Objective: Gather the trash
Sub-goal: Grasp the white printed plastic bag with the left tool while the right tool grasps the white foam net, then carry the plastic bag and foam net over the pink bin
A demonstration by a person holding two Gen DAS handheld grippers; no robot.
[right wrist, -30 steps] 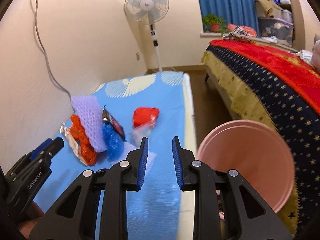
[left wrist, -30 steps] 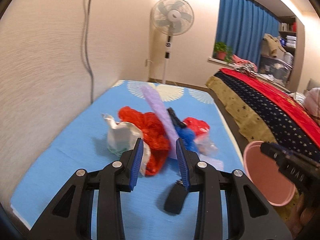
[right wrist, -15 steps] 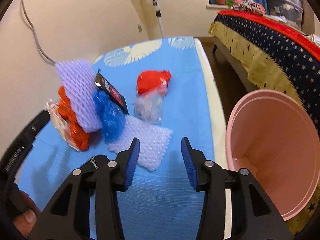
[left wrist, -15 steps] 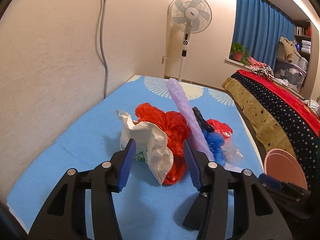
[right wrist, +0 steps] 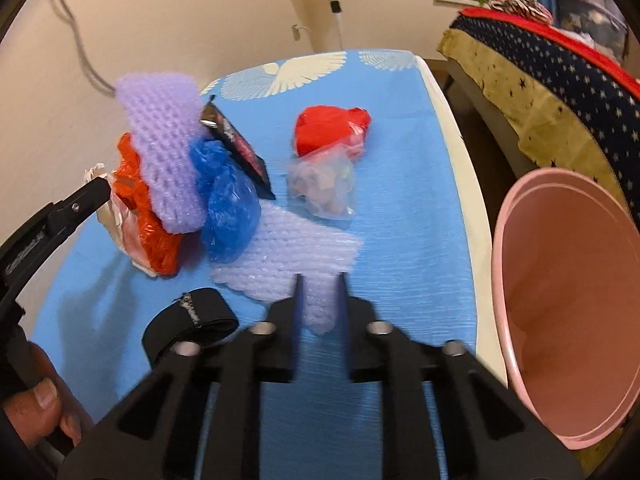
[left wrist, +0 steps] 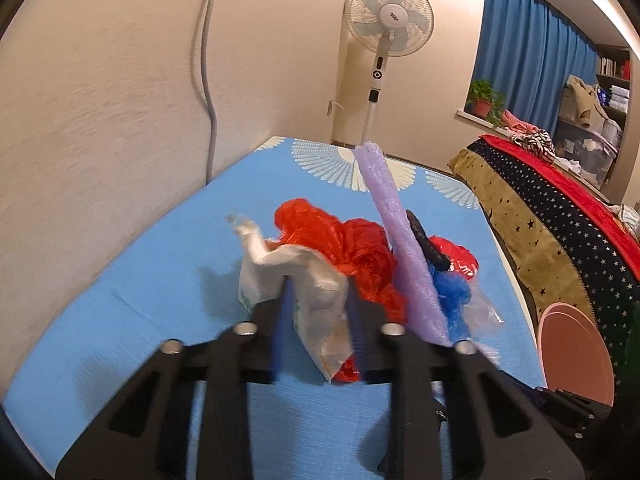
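Observation:
A trash pile lies on the blue mat (left wrist: 132, 300). My left gripper (left wrist: 319, 292) has its jaws closing on a crumpled white plastic bag (left wrist: 280, 260), which fills the gap between the pads. Behind it lie a red-orange bag (left wrist: 352, 248) and an upright purple foam net (left wrist: 400, 248). My right gripper (right wrist: 320, 284) has its jaws closing on a corner of a pale foam net (right wrist: 288, 256) that lies flat on the mat. A blue bag (right wrist: 228, 208), a black wrapper (right wrist: 236, 148), a red bag (right wrist: 328, 128) and a clear bag (right wrist: 324, 188) lie beyond it.
A pink bin (right wrist: 560, 280) stands off the mat's right edge, beside a bed with a starry cover (right wrist: 560, 80). A black strap loop (right wrist: 188, 320) lies near my right gripper. A wall (left wrist: 100, 120) borders the mat on the left; a standing fan (left wrist: 388, 20) is at the far end.
Both grippers moved down and in toward the pile. Their jaws widened, then narrowed: the left around the white bag, the right onto the pale foam net's corner.

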